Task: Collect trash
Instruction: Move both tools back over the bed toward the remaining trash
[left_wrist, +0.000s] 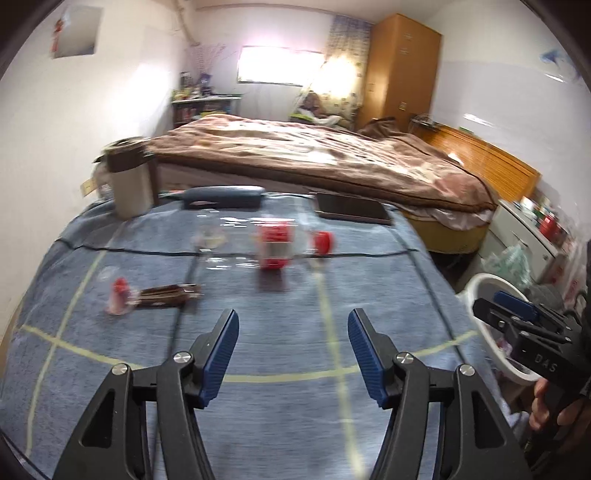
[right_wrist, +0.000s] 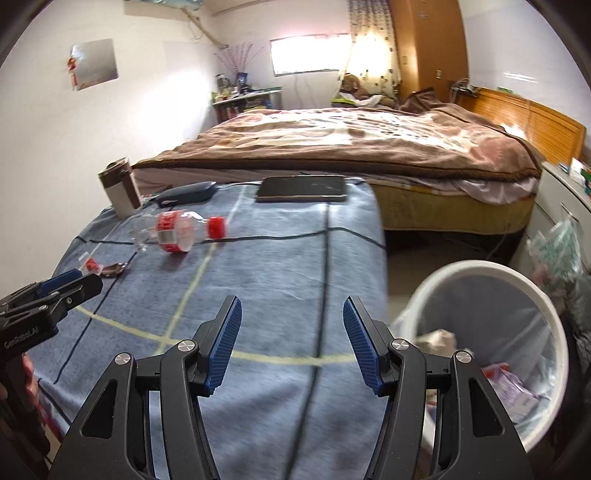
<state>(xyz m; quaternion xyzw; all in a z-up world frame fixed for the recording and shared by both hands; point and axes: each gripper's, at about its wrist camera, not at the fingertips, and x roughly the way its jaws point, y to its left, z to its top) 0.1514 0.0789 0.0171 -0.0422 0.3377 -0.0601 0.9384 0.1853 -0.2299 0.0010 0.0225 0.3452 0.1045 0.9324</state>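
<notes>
I am looking across the worktop (right_wrist: 258, 280): a bottle (right_wrist: 171, 230) is lying on its side toward the far left, with a wrapper (right_wrist: 110, 268) lying nearer me at the left edge. A cup (right_wrist: 120, 188) is standing at the far left corner, a case (right_wrist: 186, 192) lying right of it, a tablet (right_wrist: 303, 188) lying farther right. The bed (right_wrist: 351, 144) is sitting behind the worktop, and the bin (right_wrist: 491, 332) is standing on the floor to its right, holding scraps

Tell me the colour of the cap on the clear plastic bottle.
Red. The cap on the bottle shows sharpest in the right wrist view.
</notes>
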